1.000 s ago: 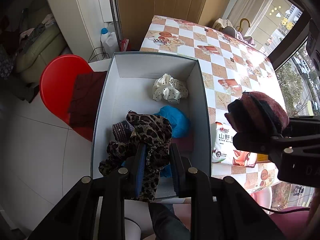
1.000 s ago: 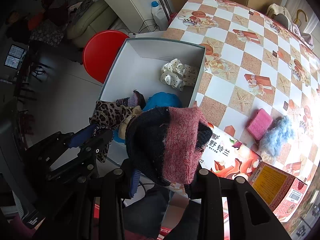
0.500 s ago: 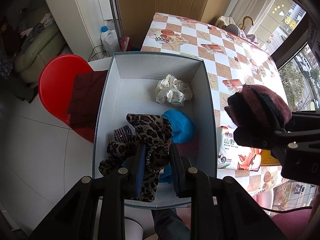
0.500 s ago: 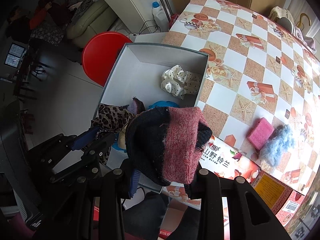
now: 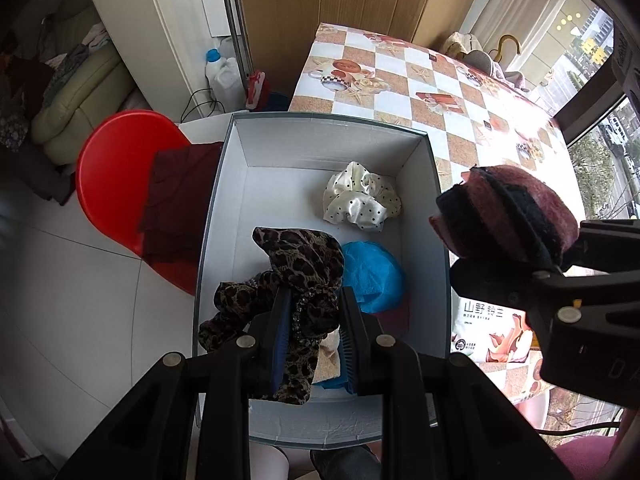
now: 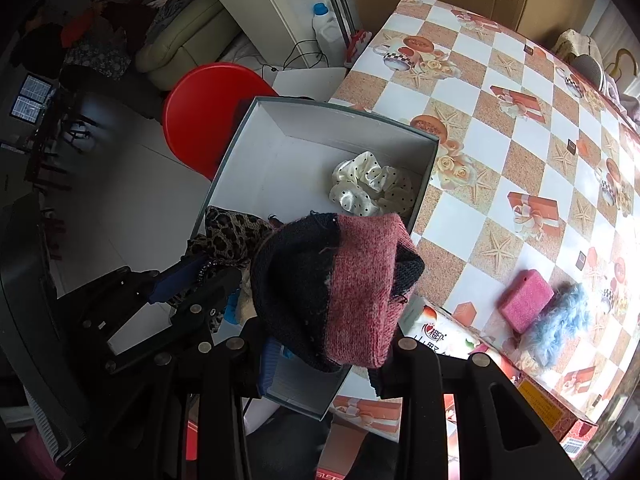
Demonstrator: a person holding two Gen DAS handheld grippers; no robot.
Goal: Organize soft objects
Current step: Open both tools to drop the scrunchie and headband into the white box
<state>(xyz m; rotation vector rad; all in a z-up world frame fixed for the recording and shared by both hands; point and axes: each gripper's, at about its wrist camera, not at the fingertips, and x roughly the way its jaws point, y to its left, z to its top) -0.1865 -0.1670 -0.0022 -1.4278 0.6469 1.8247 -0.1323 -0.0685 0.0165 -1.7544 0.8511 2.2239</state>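
A grey open box (image 5: 216, 216) (image 6: 424, 188) with white inner walls stands at the table's left edge. My left gripper (image 5: 310, 332) (image 6: 200, 280) is shut on a leopard-print cloth (image 5: 296, 268) (image 6: 232, 236) and hangs over the box's near half. Inside lie a cream dotted scrunchie (image 5: 360, 204) (image 6: 368, 188) and a blue soft piece (image 5: 370, 276). My right gripper (image 6: 328, 344) (image 5: 516, 276) is shut on a pink and dark knitted piece (image 6: 344, 288) (image 5: 508, 216), held over the box's right wall. A pink sponge (image 6: 526, 306) and a fluffy blue piece (image 6: 560, 326) lie on the table.
The checkered table (image 5: 440, 92) (image 6: 500, 128) stretches away to the right. A printed tissue pack (image 5: 484, 332) and an orange carton (image 6: 552, 412) lie near its front edge. A red chair (image 5: 116, 184) with a dark red cloth (image 5: 176, 200) stands left of the box.
Both grippers have drifted a little further over the box with their loads still held; the box and table have slid toward me in both views.
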